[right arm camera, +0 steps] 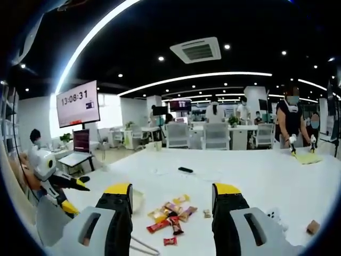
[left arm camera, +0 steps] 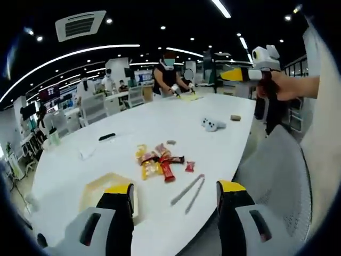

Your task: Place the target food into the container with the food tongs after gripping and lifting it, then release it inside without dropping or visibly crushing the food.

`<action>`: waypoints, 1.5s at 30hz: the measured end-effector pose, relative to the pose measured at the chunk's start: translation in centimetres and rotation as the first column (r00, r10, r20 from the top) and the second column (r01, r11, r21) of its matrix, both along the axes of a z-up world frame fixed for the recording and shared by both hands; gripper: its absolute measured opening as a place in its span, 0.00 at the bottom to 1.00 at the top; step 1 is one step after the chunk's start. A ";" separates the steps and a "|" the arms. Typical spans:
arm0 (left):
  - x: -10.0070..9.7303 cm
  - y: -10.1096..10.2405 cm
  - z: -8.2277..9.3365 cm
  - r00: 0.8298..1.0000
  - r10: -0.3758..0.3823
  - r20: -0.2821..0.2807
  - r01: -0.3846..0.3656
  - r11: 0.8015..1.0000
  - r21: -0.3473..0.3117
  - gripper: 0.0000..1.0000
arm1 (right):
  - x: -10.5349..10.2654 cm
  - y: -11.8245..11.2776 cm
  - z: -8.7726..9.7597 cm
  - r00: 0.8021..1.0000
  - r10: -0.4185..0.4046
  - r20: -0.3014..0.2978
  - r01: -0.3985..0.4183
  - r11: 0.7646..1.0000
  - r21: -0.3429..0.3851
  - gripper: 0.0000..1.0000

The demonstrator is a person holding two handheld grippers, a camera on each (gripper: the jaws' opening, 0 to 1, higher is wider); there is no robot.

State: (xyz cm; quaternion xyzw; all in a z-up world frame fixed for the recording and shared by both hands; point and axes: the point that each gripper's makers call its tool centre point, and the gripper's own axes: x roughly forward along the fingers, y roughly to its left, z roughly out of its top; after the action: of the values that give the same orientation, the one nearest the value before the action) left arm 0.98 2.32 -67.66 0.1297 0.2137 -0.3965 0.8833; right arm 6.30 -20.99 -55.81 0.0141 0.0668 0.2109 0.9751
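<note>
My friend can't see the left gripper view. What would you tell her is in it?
A pile of wrapped snacks lies on a big white table, with metal food tongs beside it and a pale container nearby. The open left gripper hovers above, in a busy office.

Smooth, faintly glossy white table [left arm camera: 160,120] top. On it the snack packets [left arm camera: 160,160] gleam in shiny foil-like wrappers (red, yellow, brown). The food tongs [left arm camera: 188,193] look dull grey metal. Pale container [left arm camera: 101,188], matt. Left gripper [left arm camera: 176,205] jaws: matt black plastic, yellow tips.

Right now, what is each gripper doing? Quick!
Left gripper: jaws open, holding nothing, above the table's near edge.
Right gripper: jaws open, holding nothing, snacks showing between them.
</note>
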 end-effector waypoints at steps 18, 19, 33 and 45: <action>-1.9 -2.4 -5.1 0.967 -0.247 -0.059 0.254 0.944 0.210 0.51 | -0.1 0.6 -0.4 1.000 0.009 -0.010 -0.009 1.000 -0.001 0.59; -1.8 -2.3 -5.2 0.967 -0.246 -0.061 0.254 0.944 0.213 0.51 | -0.1 0.5 -0.4 1.000 0.009 -0.011 -0.009 1.000 0.000 0.59; -1.4 -2.5 -7.8 0.954 -0.288 -0.086 0.300 0.908 0.293 0.48 | 0.2 0.8 -0.5 1.000 0.018 -0.006 -0.018 1.000 -0.020 0.57; -1.1 -2.8 -9.0 0.946 -0.298 -0.127 0.323 0.898 0.300 0.45 | 0.0 1.3 -0.8 1.000 0.022 -0.019 -0.023 0.999 -0.037 0.57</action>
State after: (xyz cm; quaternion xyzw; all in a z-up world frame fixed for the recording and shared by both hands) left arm -0.09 -0.45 -76.66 0.2868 0.2853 -0.4974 0.7674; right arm 6.26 -19.70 -56.60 -0.0027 0.0797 0.2206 0.9721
